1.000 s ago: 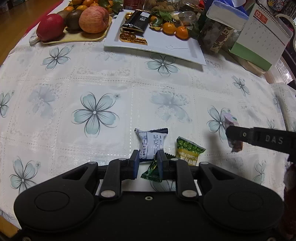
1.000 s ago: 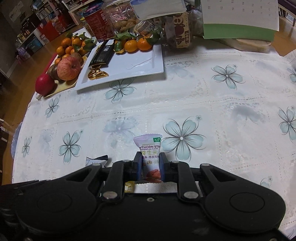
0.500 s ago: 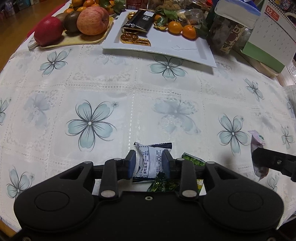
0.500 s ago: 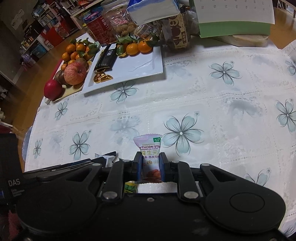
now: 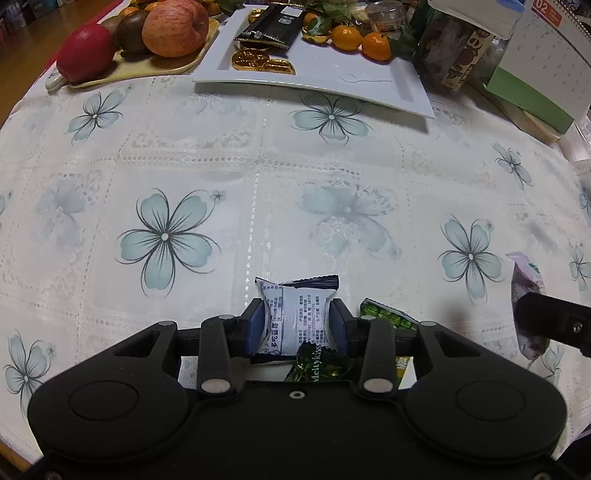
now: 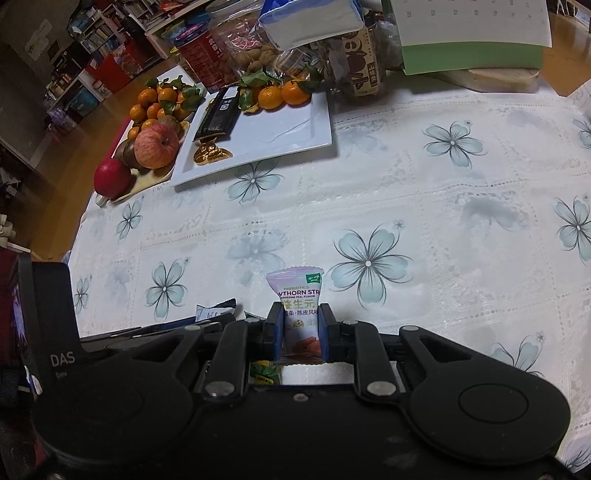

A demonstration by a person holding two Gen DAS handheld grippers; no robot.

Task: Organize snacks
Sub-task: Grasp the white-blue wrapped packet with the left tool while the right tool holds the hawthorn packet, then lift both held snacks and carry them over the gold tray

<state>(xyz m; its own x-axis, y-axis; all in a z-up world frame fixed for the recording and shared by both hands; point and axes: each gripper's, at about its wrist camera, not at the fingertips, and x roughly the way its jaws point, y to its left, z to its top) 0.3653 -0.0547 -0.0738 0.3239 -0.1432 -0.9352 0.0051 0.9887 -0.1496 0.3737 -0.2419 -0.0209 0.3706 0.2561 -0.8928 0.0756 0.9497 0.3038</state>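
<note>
My left gripper has its pads on both sides of a white and dark blue snack packet lying on the flowered tablecloth. A dark green Meltykiss candy and a light green packet lie just beside it. My right gripper is shut on a pale purple hawthorn strip packet, held upright above the cloth; it shows at the right edge of the left wrist view. The white square plate at the far side holds a black bar, gold candies and tangerines.
A fruit tray with an apple and a red fruit stands far left. Jars and a desk calendar stand far right. The left gripper body is close at the right gripper's left.
My left gripper moved forward off the green candy, opened around the white and blue packet and closed on it. My right gripper lifted slightly with its purple packet.
</note>
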